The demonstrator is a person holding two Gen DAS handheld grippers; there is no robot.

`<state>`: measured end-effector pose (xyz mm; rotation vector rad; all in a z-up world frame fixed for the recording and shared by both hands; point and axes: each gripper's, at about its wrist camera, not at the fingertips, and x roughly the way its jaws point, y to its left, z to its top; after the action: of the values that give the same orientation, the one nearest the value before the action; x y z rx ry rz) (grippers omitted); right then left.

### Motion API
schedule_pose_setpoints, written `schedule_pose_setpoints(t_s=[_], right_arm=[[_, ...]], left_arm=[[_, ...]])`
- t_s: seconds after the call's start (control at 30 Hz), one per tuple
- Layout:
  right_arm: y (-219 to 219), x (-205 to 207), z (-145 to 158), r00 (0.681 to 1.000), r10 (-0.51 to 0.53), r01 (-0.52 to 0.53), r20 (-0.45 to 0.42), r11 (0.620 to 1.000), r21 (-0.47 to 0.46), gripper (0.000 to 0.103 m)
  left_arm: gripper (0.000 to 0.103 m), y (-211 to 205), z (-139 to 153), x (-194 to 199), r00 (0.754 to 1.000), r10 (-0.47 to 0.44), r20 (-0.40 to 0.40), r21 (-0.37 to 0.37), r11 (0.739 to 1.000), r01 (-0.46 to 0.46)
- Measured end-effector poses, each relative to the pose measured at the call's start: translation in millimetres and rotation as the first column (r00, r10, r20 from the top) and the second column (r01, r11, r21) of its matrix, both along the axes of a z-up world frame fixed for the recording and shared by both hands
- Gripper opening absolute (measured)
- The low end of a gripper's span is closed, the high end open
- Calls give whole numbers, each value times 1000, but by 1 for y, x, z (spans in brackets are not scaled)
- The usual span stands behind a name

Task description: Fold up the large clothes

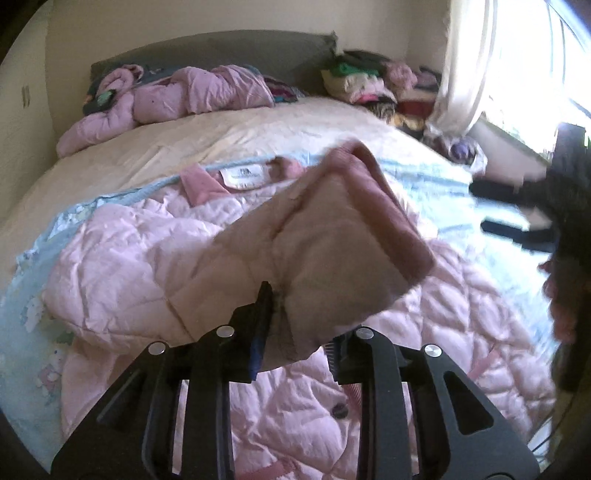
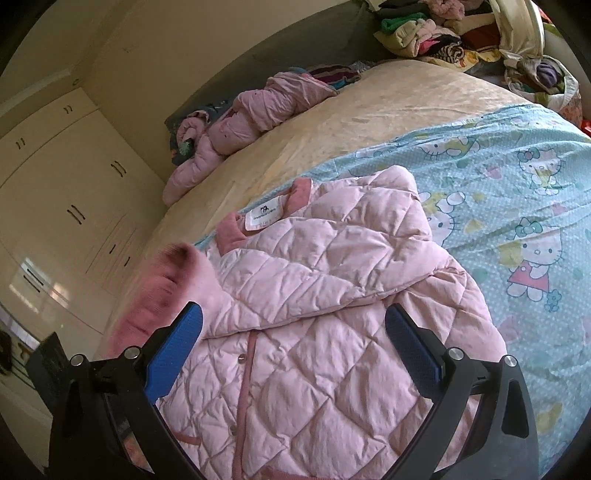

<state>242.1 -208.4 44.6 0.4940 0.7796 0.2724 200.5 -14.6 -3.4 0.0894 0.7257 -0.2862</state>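
With the pink quilted jacket (image 2: 325, 295) spread on the bed (image 2: 369, 110), the left tool (image 1: 295, 325) barely pinches its sleeve (image 1: 321, 236) while the right tool (image 2: 291, 332) hovers wide open and empty above it, so the sleeve may slip free and land crooked, spoiling the fold.

A quilted pink jacket (image 2: 325, 295) lay spread on the bed (image 2: 369, 122), its white neck label (image 2: 265, 215) turned toward the headboard and its far side resting on a light blue cartoon-print sheet (image 2: 517, 206). The right gripper (image 2: 293, 343) hung over the jacket's near part with its blue-padded jaws wide apart and nothing between them, and a blurred sleeve with a darker pink cuff (image 2: 166, 280) was raised at the jacket's left edge. Beyond the jacket, a second pink garment (image 2: 251, 118) lay crumpled on the cream cover, with a heap of clothes (image 2: 424, 29) further back beside the bed.
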Motion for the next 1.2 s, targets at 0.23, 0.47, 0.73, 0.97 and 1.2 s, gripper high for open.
schedule_pose_setpoints(t_s=[0.23, 0.47, 0.73, 0.97, 1.2], right_arm=[[3, 3, -6, 1000, 7, -7, -19, 1000, 12, 99], [10, 9, -18, 997, 44, -39, -69, 997, 59, 99], [41, 28, -47, 972, 143, -115, -185, 982, 151, 99], [58, 49, -75, 956, 135, -77, -259, 972, 222, 98], [63, 59, -90, 951, 118, -44, -286, 966, 253, 53]], left_arm=[[37, -20, -25, -6, 998, -44, -42, 119, 992, 49], [90, -28, -45, -20, 994, -56, -95, 223, 972, 76], [94, 2, -19, -43, 995, -43, -85, 99, 994, 51], [94, 70, 16, -42, 989, 151, -10, 18, 988, -150], [94, 133, 32, -44, 950, 314, 3, -87, 946, -312]])
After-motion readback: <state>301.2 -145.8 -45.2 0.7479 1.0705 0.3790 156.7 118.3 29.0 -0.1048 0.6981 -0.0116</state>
